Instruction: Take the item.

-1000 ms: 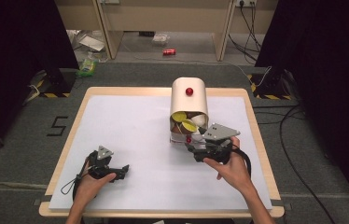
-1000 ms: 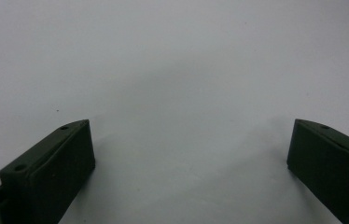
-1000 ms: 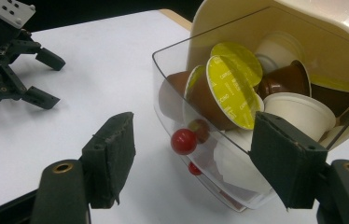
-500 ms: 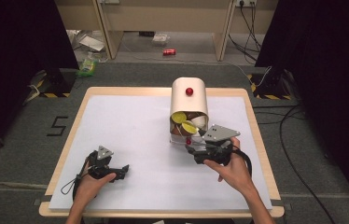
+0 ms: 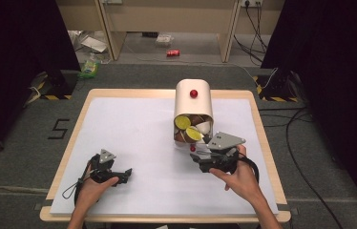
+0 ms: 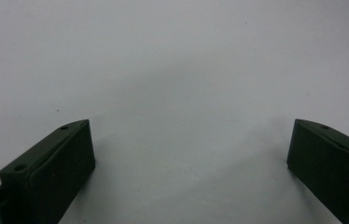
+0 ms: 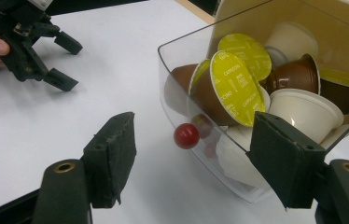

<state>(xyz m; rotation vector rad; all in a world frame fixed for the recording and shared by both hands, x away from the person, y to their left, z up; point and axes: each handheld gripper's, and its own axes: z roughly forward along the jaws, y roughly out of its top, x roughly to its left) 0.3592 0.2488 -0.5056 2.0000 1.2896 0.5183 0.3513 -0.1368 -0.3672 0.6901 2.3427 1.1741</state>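
A cream capsule dispenser [image 5: 193, 102] lies on the white table [image 5: 133, 129]. Its clear drawer [image 7: 182, 70] stands open toward me, with yellow-lidded, brown and white coffee capsules [image 7: 238, 84] inside. A small red knob [image 7: 186, 135] sits on the drawer's front. My right gripper [image 7: 192, 119] is open at that front, and its jaws have just been closing a little. The knob lies ahead between them, untouched. One jaw overlaps the drawer's clear wall. My left gripper [image 6: 189, 123] rests open on the table at the near left [image 5: 128, 172], with nothing between its jaws.
A second red knob [image 5: 194, 93] sits on top of the dispenser. The table's wooden edge [image 5: 262, 143] runs close to the right of my right hand. Cables and a red can [image 5: 173, 53] lie on the floor beyond the table.
The right gripper has shifted slightly at the drawer's front. The left hand has kept still.
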